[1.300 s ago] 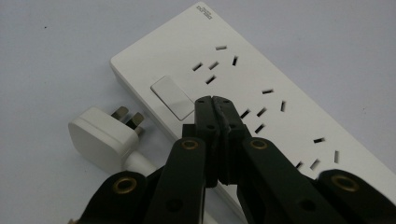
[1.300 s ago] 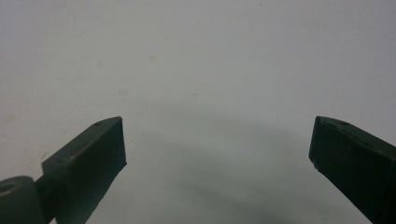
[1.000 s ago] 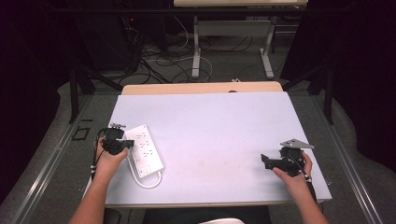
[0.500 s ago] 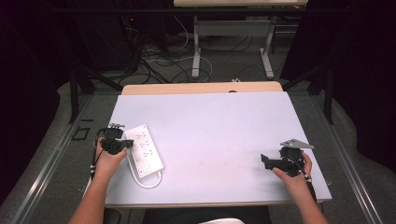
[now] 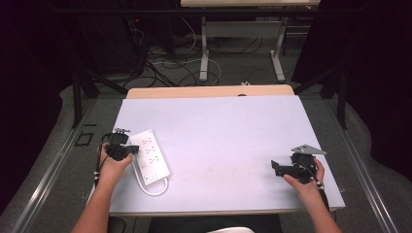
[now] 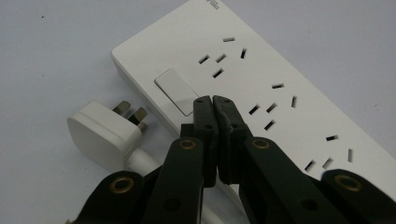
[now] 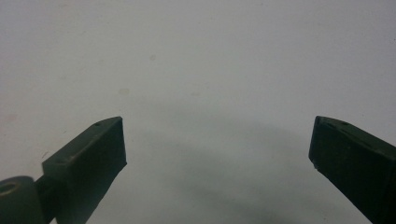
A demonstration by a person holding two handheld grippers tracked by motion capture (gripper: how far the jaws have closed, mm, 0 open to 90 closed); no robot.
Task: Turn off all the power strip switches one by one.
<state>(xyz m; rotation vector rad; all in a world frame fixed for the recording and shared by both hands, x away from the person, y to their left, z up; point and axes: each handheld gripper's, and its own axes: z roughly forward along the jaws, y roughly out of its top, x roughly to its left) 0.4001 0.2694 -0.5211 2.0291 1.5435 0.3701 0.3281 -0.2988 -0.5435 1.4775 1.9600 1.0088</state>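
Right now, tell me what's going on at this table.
A person sits at a pale table with a claw in each hand. The left claw is shut, its tips over the white power strip, close by the strip's rocker switch; whether they touch it is unclear. The strip's own plug lies loose beside it, prongs bare. The right claw is open with nothing between its jaws, held over bare tabletop at the table's right side.

A pale lavender rectangular counter [image 5: 223, 145] fronts a light wooden tabletop strip [image 5: 209, 91]. Beyond, tangled black and white cables [image 5: 165, 58] lie on grey floor beside white metal desk legs [image 5: 204, 53].
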